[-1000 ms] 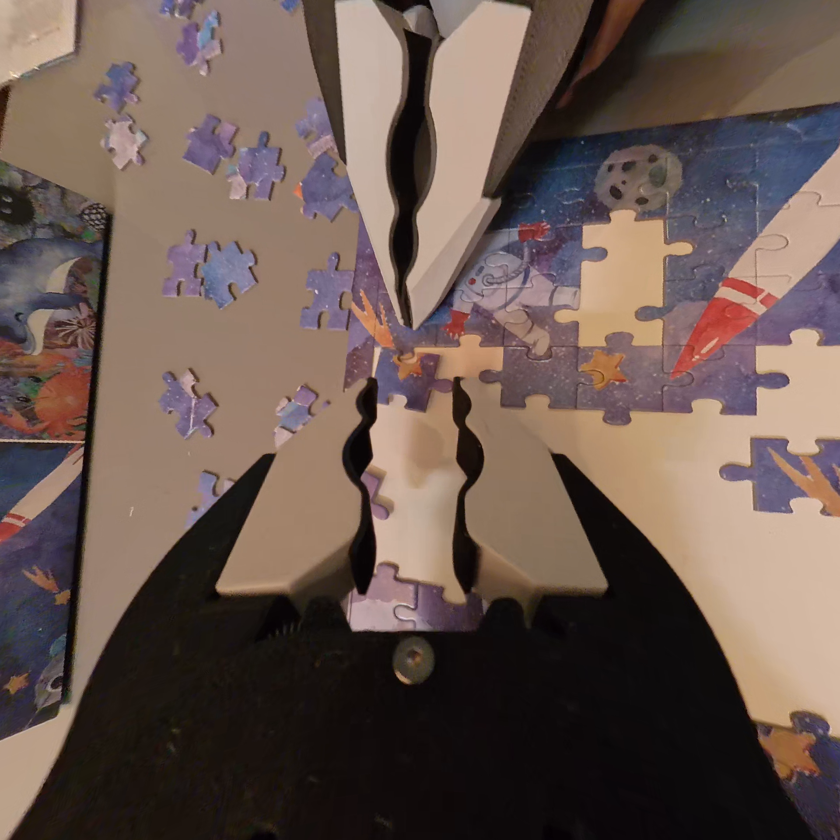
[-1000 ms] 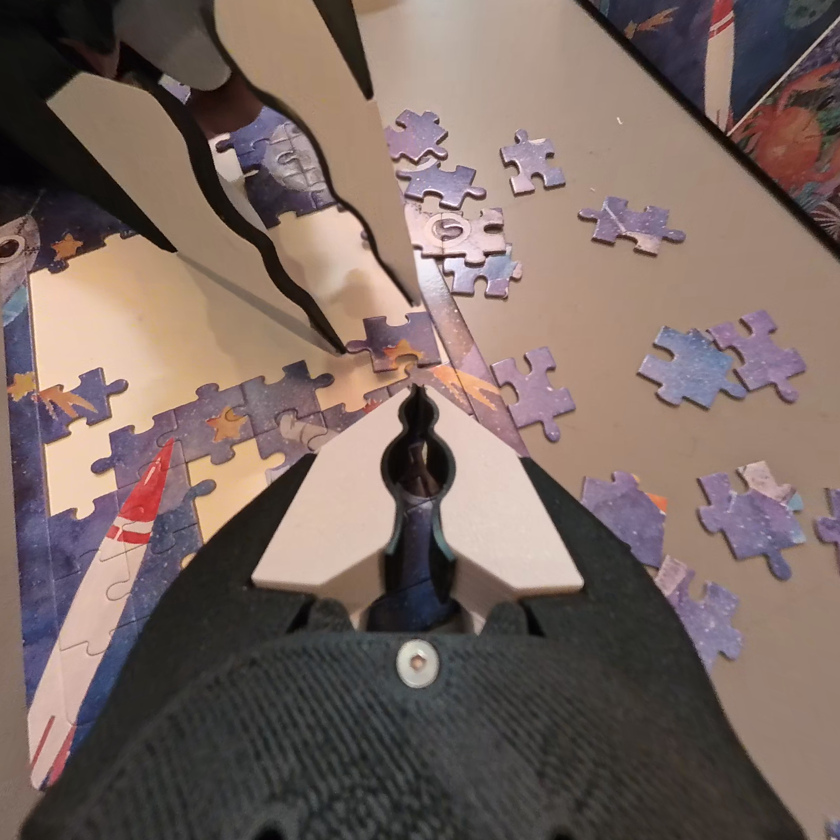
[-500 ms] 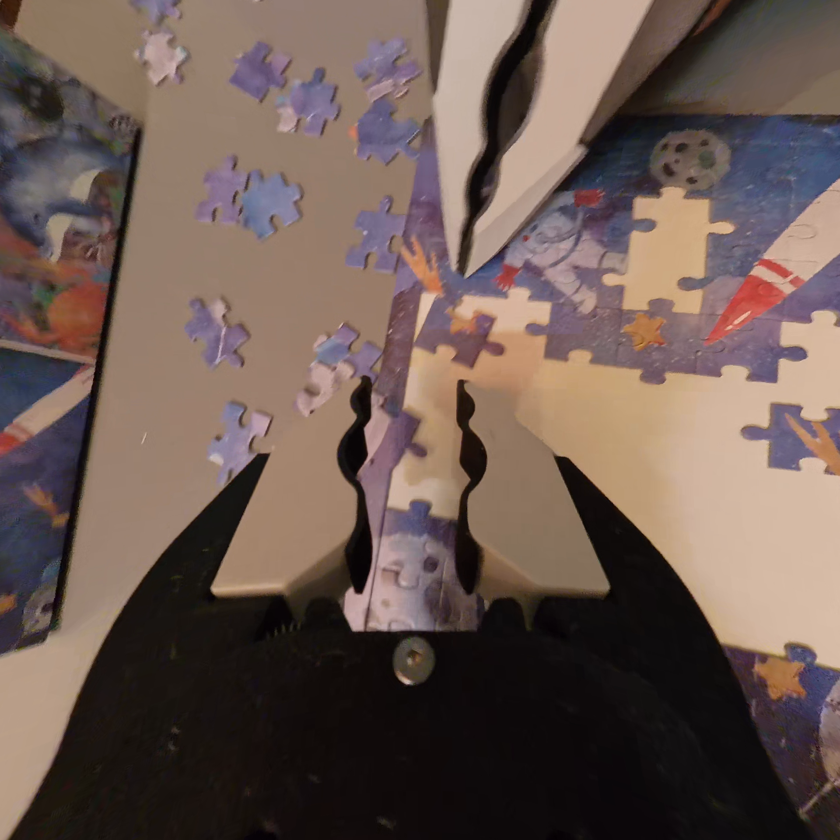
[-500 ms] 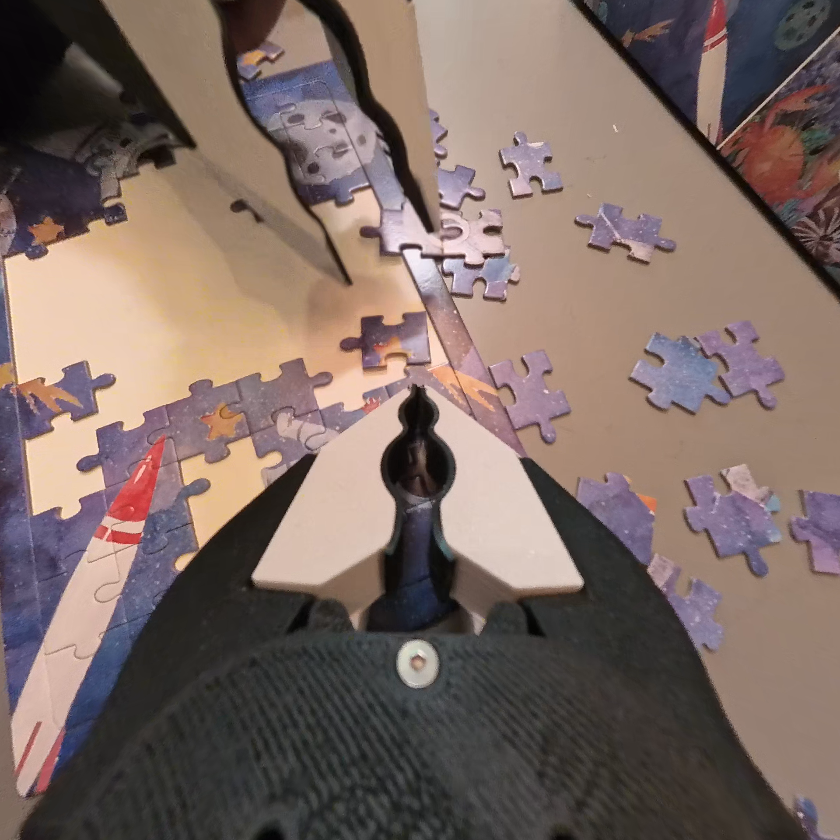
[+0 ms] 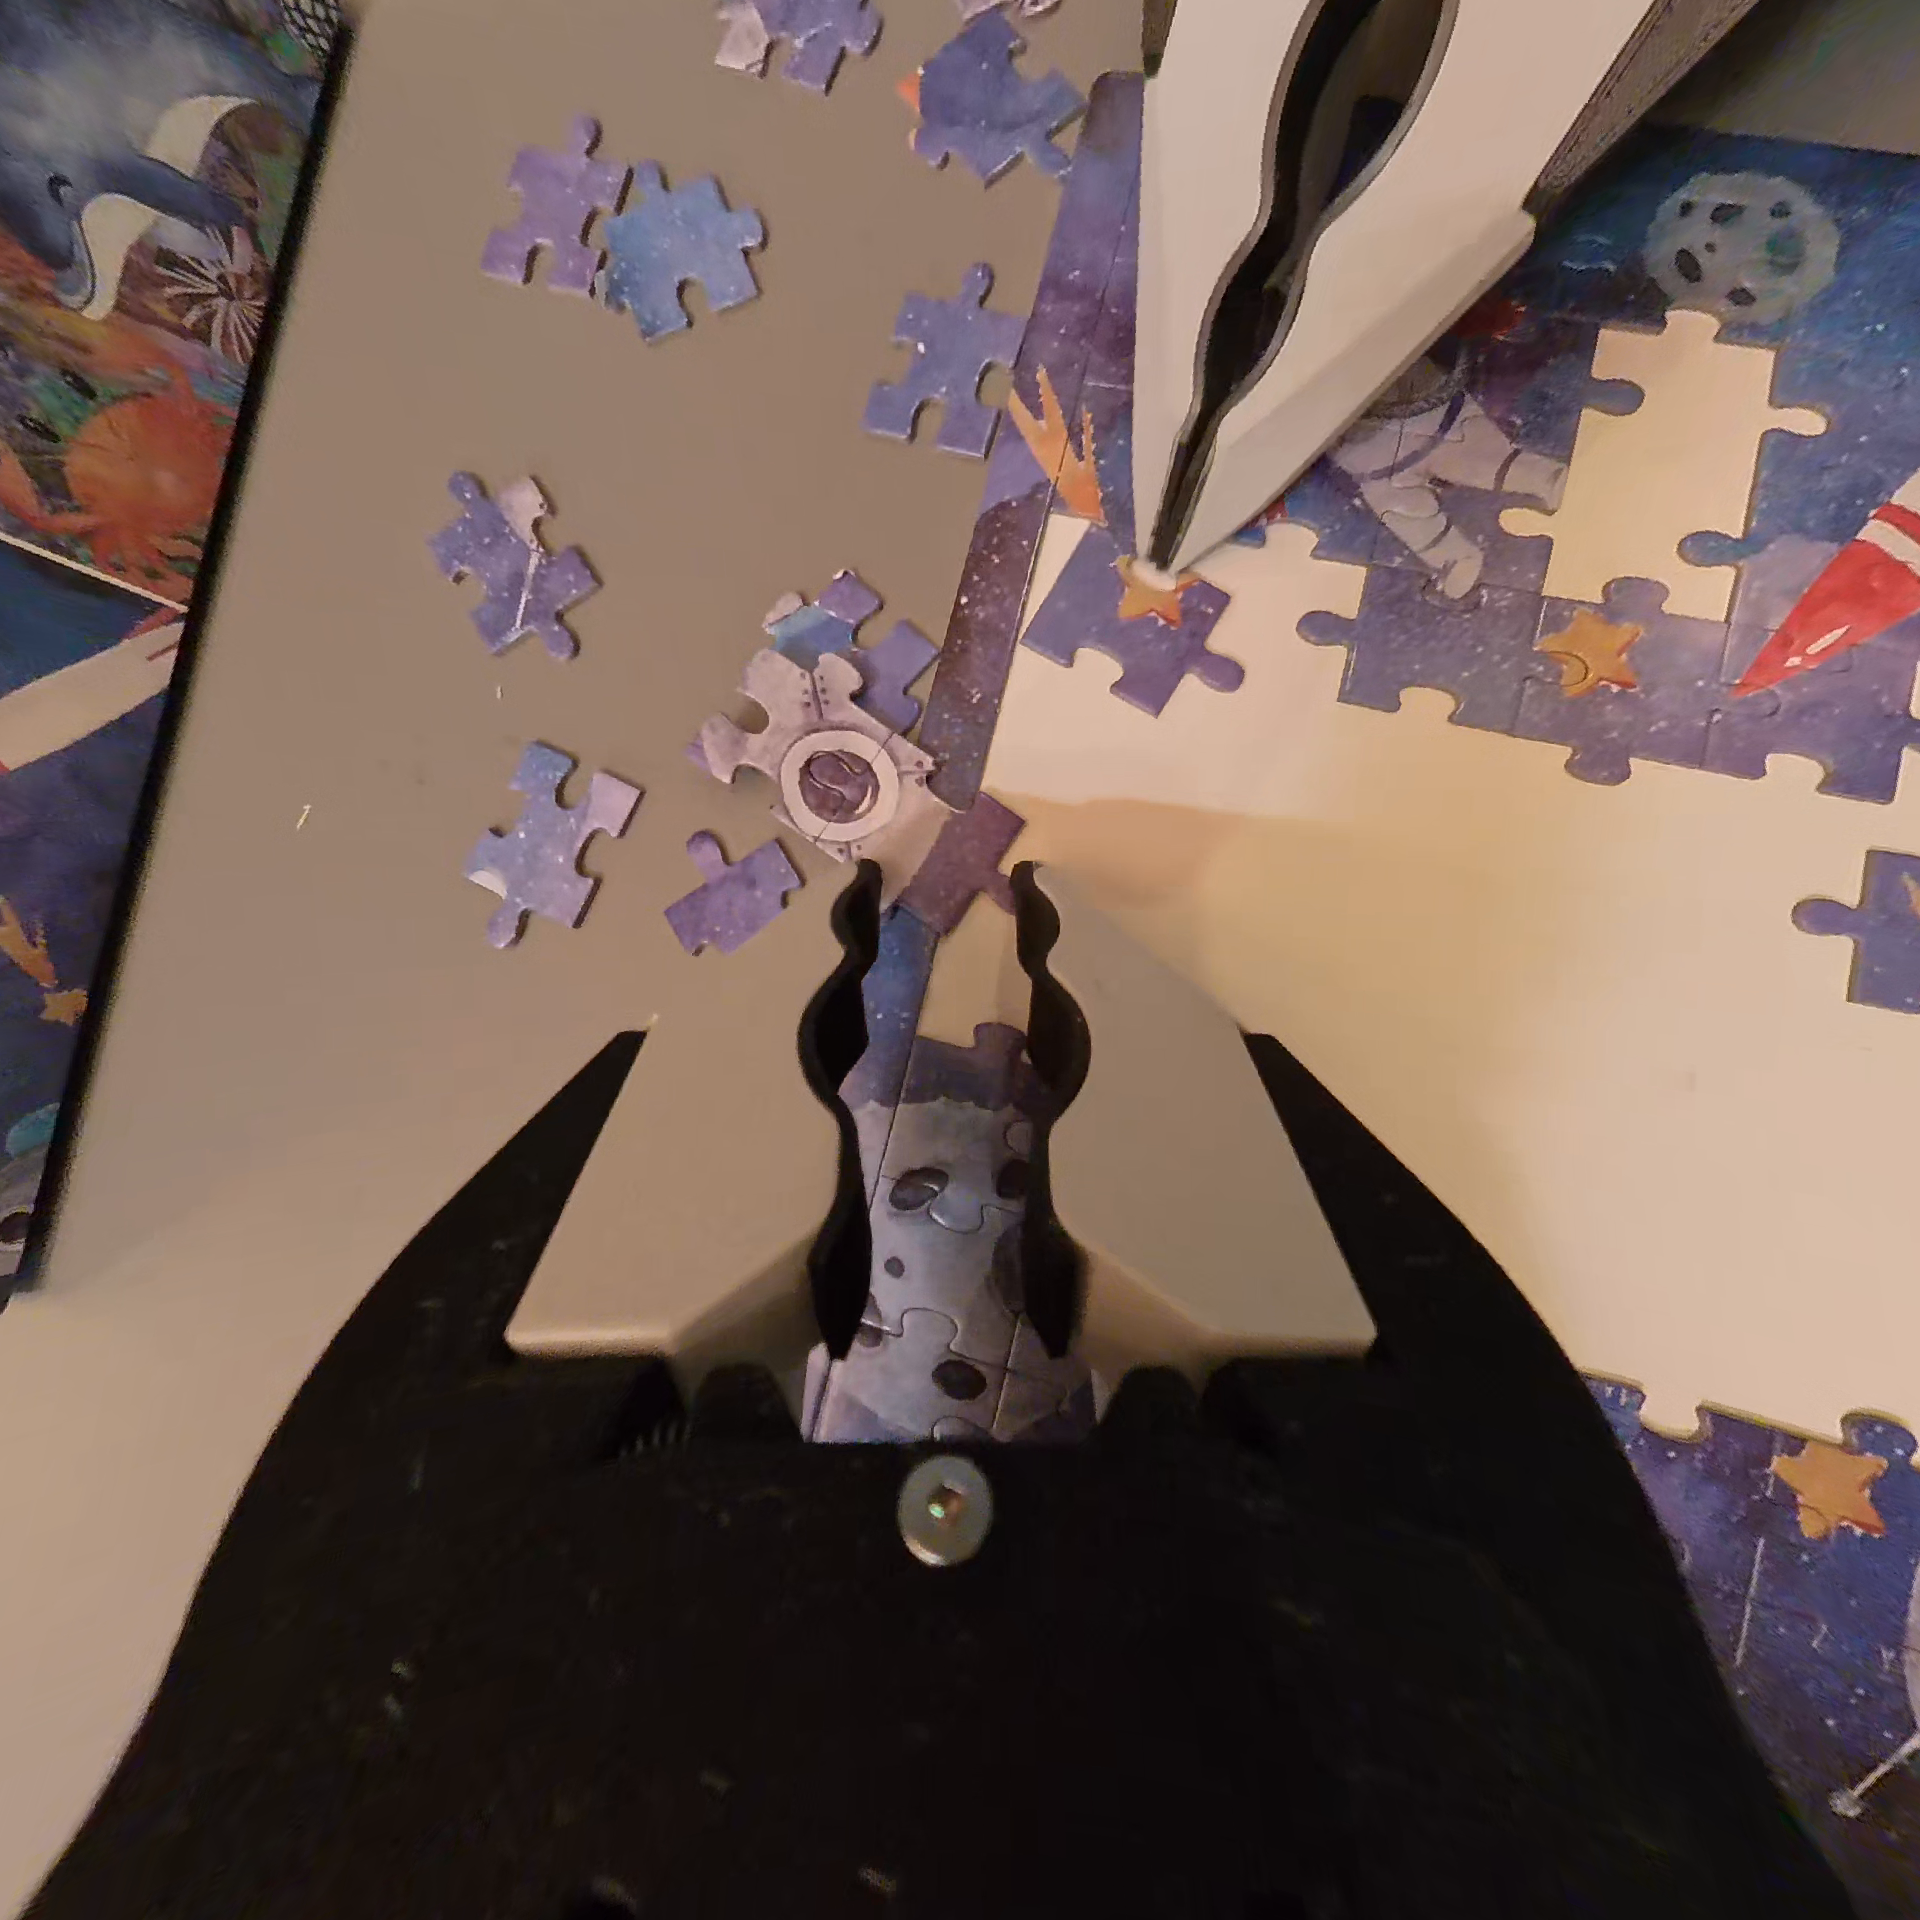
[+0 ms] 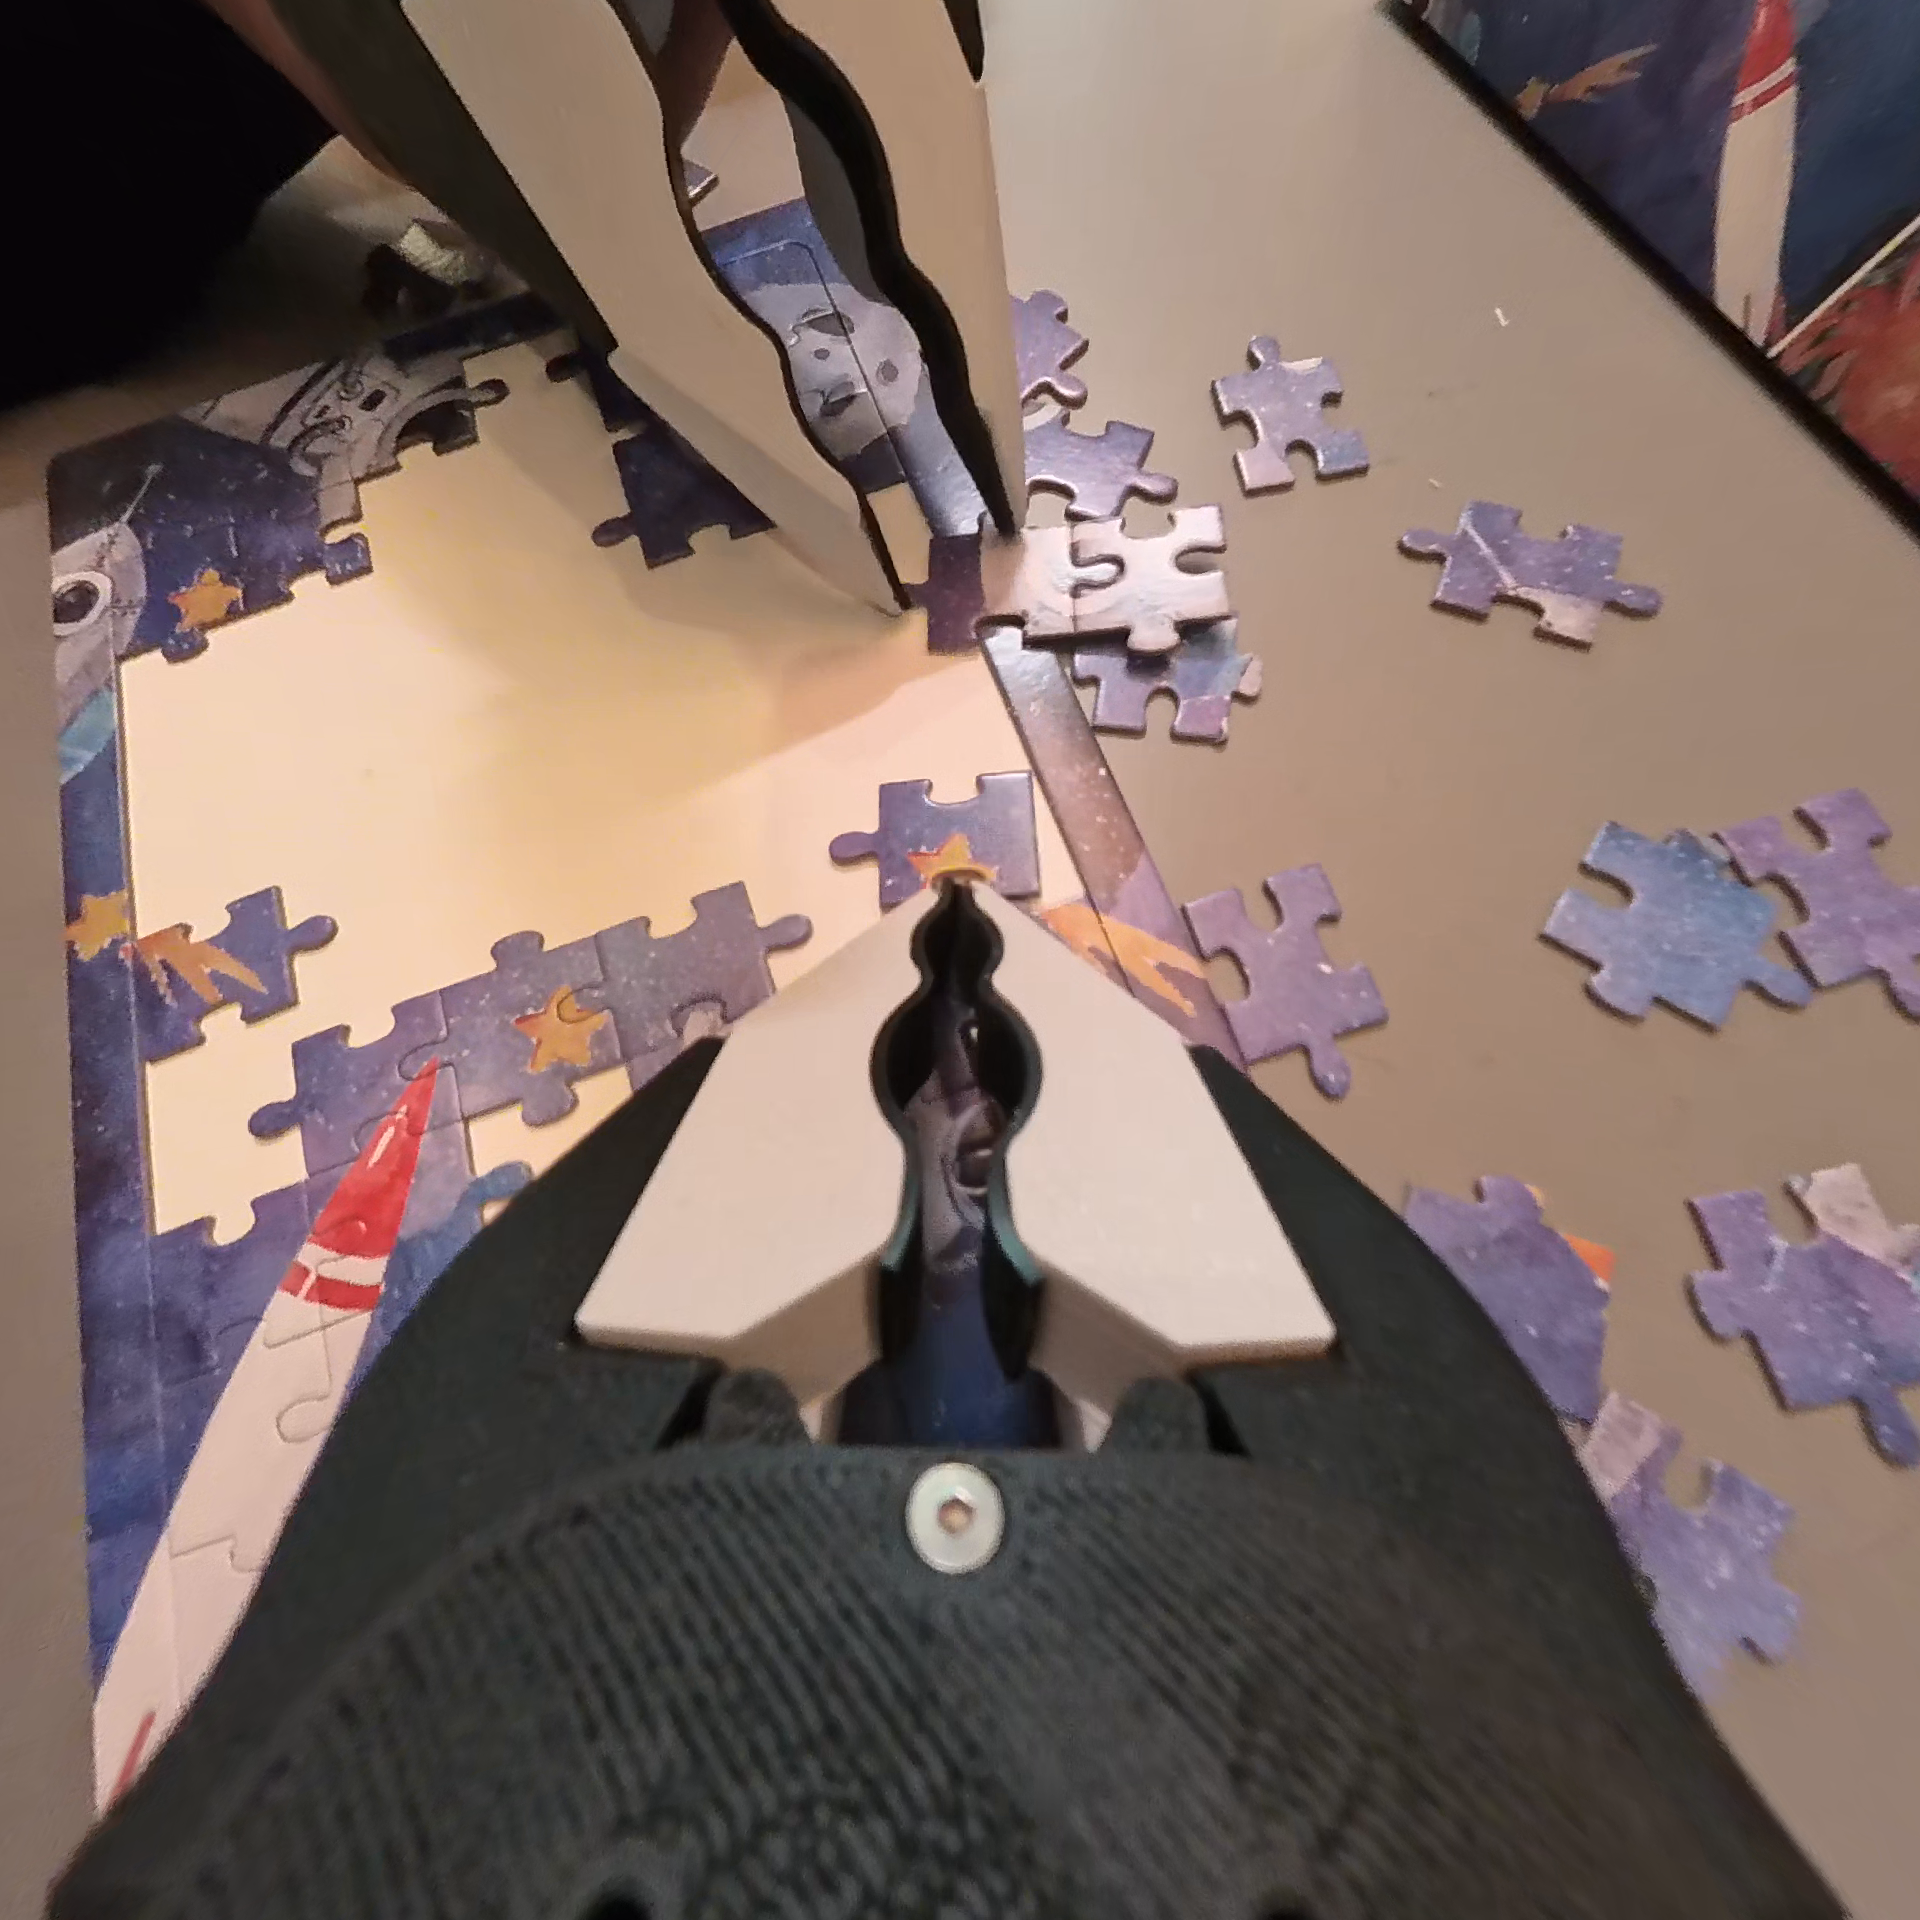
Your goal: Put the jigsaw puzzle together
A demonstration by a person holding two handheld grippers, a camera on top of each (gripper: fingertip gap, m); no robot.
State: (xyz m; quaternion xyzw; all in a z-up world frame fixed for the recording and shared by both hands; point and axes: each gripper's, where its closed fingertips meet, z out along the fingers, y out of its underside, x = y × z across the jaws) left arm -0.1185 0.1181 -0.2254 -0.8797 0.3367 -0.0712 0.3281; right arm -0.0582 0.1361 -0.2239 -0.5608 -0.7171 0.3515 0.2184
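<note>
Now the left gripper point(image 5: 935, 883) sits farther forward than half a second ago, at the left border of the puzzle tray point(image 5: 1351, 987). Its fingers stand closer together than they did. They remain apart, one on each side of a plain purple piece point(image 5: 966, 857) that lies slanted across that border. A sliver of gap shows beside one finger, so the piece is straddled rather than clamped.

The right gripper point(image 5: 1158, 561) has come down inside the tray's upper left corner. Its fingers are closed with nothing between them, and the tips touch a star piece point(image 5: 1132, 634) that lay just ahead of them before.

The tray has a cream floor that is mostly bare. Along its top edge are joined pieces showing an astronaut point(image 5: 1455, 499), a grey moon point(image 5: 1725, 239) and a red-tipped rocket point(image 5: 1839, 613). A row with a second star point(image 5: 1579, 665) lies below them.

Left of the tray, loose purple and blue pieces point(image 5: 551, 842) lie scattered on a grey table point(image 5: 364, 935). A pale piece with a round window point(image 5: 821, 774) touches the tray's border. Well left of the tray lies a colourful printed picture point(image 5: 114, 364). The light is dim and warm.
</note>
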